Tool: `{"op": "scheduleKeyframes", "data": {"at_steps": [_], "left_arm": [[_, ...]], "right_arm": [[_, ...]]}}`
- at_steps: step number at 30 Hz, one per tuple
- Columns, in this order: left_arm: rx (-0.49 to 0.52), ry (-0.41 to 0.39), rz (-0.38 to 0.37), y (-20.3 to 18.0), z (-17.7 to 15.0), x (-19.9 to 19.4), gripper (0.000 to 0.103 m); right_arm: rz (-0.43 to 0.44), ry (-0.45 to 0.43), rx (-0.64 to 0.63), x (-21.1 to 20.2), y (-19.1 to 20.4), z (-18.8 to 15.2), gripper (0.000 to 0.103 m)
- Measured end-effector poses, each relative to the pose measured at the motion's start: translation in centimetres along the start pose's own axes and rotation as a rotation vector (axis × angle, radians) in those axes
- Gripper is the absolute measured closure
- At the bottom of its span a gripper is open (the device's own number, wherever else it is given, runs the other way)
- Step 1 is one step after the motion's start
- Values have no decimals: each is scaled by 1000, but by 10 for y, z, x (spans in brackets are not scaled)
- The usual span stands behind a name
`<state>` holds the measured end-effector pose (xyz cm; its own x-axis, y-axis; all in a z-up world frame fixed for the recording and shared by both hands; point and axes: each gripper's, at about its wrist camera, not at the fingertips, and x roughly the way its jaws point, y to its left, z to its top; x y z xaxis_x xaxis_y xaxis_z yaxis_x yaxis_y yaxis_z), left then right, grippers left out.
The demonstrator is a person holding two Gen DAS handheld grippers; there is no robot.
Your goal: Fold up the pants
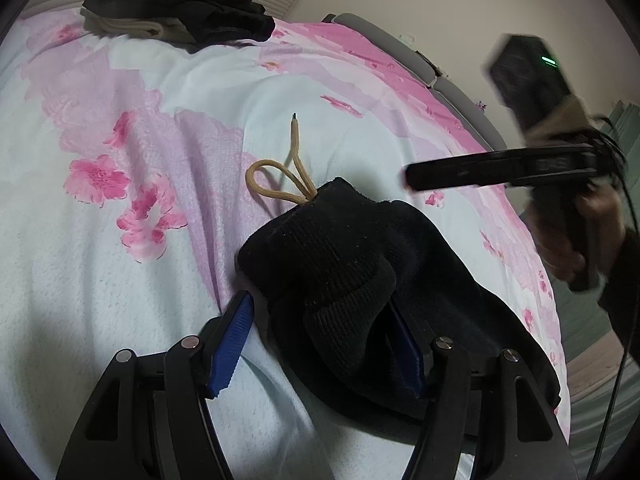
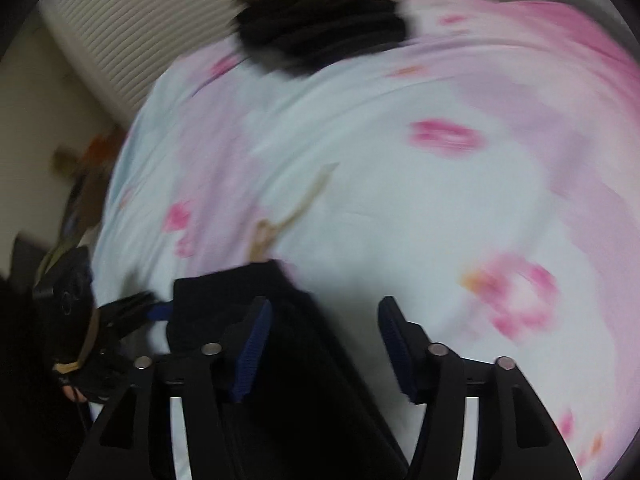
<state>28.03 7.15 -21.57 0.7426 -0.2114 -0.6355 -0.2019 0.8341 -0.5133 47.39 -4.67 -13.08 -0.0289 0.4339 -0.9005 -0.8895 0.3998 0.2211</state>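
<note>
Black pants [image 1: 340, 264] lie bunched on the floral bedspread [image 1: 100, 280], with a tan drawstring [image 1: 276, 184] looping out of the waistband. My left gripper [image 1: 320, 300] has the thick bunch filling the gap between its blue pads [image 1: 234, 340], and cloth drapes over its right finger. In the left wrist view my right gripper [image 1: 412, 178] hangs blurred above the bed at the right, held by a hand [image 1: 568, 248]. Its own view is blurred. There it [image 2: 325, 308] stands open with bare bedspread between the pads. The pants [image 2: 288, 380] lie under its left finger, and the left gripper [image 2: 132, 308] is at their edge.
A pile of dark folded clothes [image 1: 180, 4] over a beige piece sits at the far end of the bed [image 2: 320, 28]. A grey bed edge [image 1: 400, 48] runs along the right. A ribbed white surface [image 2: 120, 40] stands beyond the bed, and cables trail from the right hand.
</note>
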Motion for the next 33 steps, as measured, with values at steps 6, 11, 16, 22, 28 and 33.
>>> {"op": "scheduleKeyframes", "data": {"at_steps": [6, 11, 16, 22, 28, 33], "left_arm": [[-7, 8, -11, 2, 2, 4, 35], [-16, 10, -19, 5, 1, 7, 33], [-15, 12, -22, 9, -1, 9, 33], [-13, 17, -31, 12, -4, 12, 33], [-8, 14, -45, 10, -1, 8, 33], [38, -27, -56, -3, 5, -7, 33]], "right_arm": [[148, 201, -59, 52, -4, 28, 42], [294, 265, -63, 66, -4, 40, 42], [323, 356, -90, 90, 5, 39, 29], [328, 388, -69, 118, 15, 33, 31], [237, 292, -77, 94, 17, 23, 67], [129, 180, -153, 57, 39, 17, 70]]}}
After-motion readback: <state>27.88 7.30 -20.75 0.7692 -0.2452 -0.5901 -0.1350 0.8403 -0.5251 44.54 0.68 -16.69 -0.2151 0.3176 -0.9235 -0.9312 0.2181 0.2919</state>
